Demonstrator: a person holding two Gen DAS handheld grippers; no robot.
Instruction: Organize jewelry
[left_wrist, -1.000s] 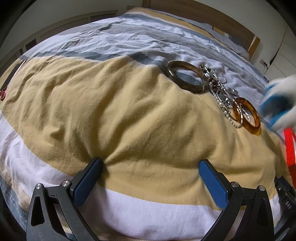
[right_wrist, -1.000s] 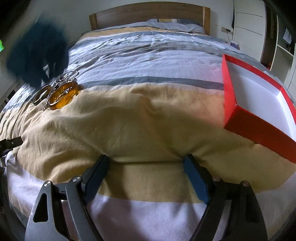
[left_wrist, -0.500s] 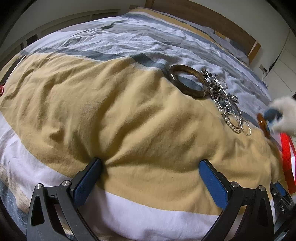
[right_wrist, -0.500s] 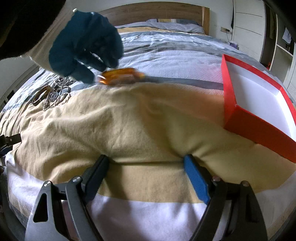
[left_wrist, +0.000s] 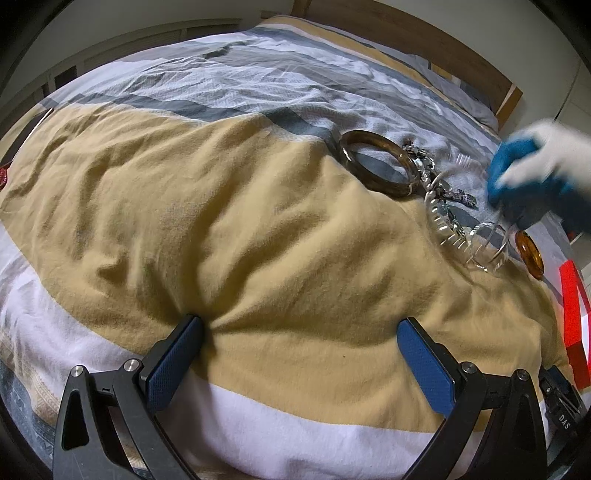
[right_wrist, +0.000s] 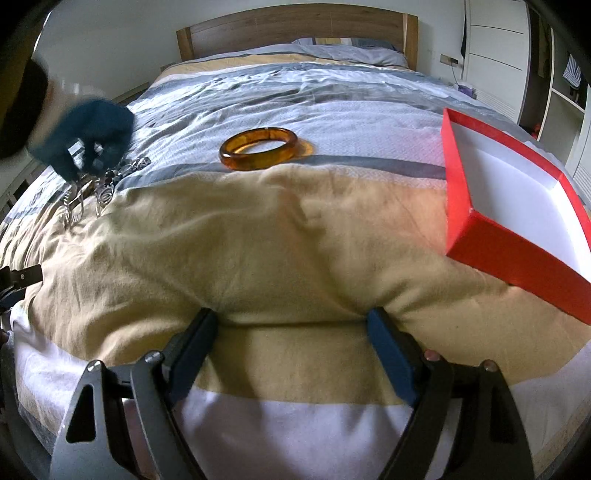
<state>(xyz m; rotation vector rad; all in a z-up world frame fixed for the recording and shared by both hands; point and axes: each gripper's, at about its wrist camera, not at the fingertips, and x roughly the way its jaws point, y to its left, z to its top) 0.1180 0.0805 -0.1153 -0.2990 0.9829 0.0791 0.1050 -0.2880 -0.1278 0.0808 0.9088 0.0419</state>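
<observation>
An amber bangle (right_wrist: 258, 148) lies alone on the bedspread, mid-bed; it shows at the right edge of the left wrist view (left_wrist: 529, 254). A dark brown bangle (left_wrist: 380, 167) lies beside a tangle of silver chains and bracelets (left_wrist: 454, 218), also seen in the right wrist view (right_wrist: 88, 192). A gloved hand (left_wrist: 532, 181) is over the silver pile, blurred (right_wrist: 81, 136). A red box (right_wrist: 517, 206) with a white inside lies open at right. My left gripper (left_wrist: 299, 350) and right gripper (right_wrist: 291, 339) are open and empty, resting at the bed's near edge.
The striped tan, grey and white bedspread (right_wrist: 280, 236) is soft and wrinkled. A wooden headboard (right_wrist: 295, 29) stands at the far end. White cupboards and shelves (right_wrist: 509, 55) stand to the right of the bed.
The gloved hand lifted the amber bangle off the pile, set it down mid-bed toward the red box, and went back to the silver jewelry. Both grippers stayed still.
</observation>
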